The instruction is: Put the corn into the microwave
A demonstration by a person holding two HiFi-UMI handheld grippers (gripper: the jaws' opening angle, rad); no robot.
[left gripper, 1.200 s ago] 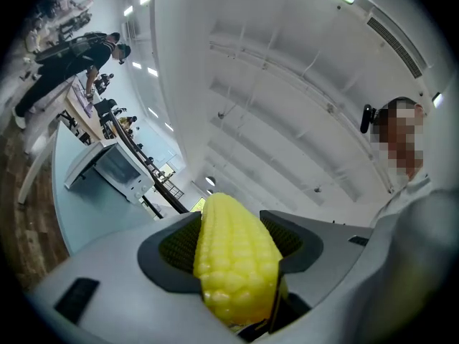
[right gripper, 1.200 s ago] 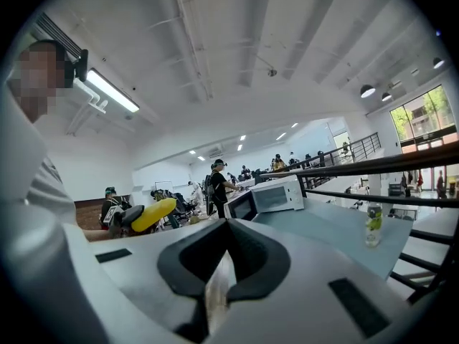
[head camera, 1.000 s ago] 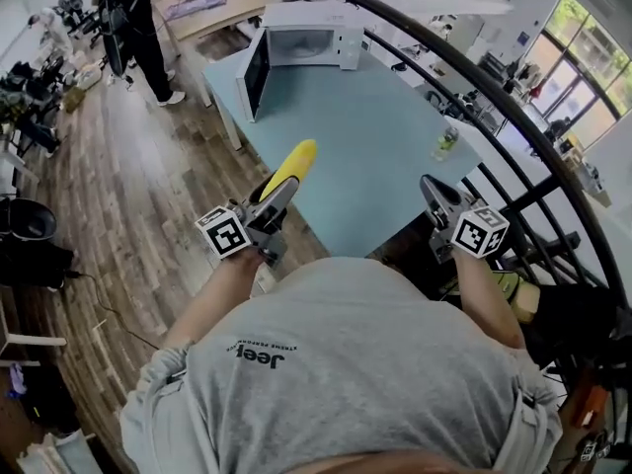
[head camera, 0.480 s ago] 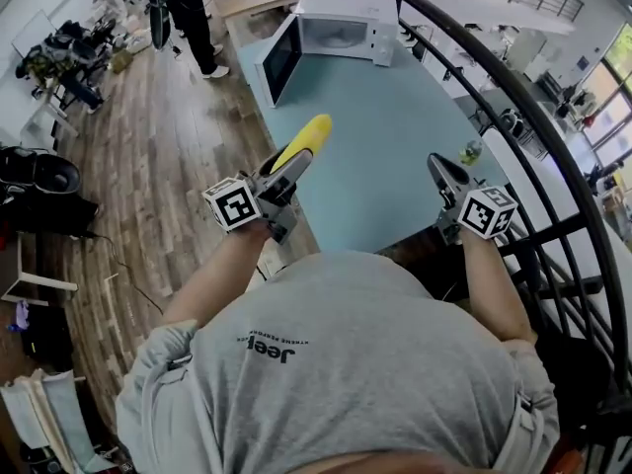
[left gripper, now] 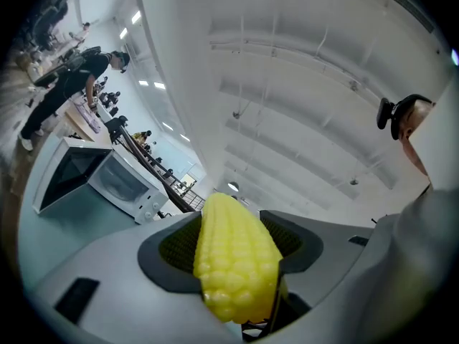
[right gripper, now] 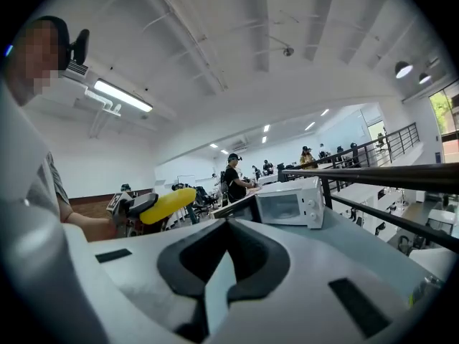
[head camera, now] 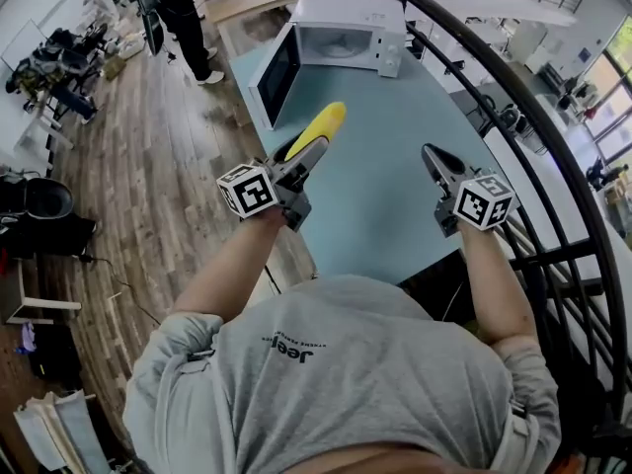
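Left gripper (head camera: 308, 156) clamped on the corn (head camera: 318, 128); right gripper (head camera: 434, 158) closed and empty.
The left fingers (left gripper: 172, 248) stand fairly wide, pressed on the cob's thick end. Its tip points to 1 o'clock, above the table (head camera: 385, 205) near the 9 o'clock edge. The right fingers meet with nothing between them. The microwave (head camera: 341, 38) stands at 12 o'clock with its door open. Compared with the earlier frame, both grippers are nearer to it.

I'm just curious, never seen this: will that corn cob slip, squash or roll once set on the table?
Probably stiff: the corn sticks straight out past the pads without drooping. Its bumpy kernels likely help the grip. Round and tapered, it may roll in a curve on the smooth table.
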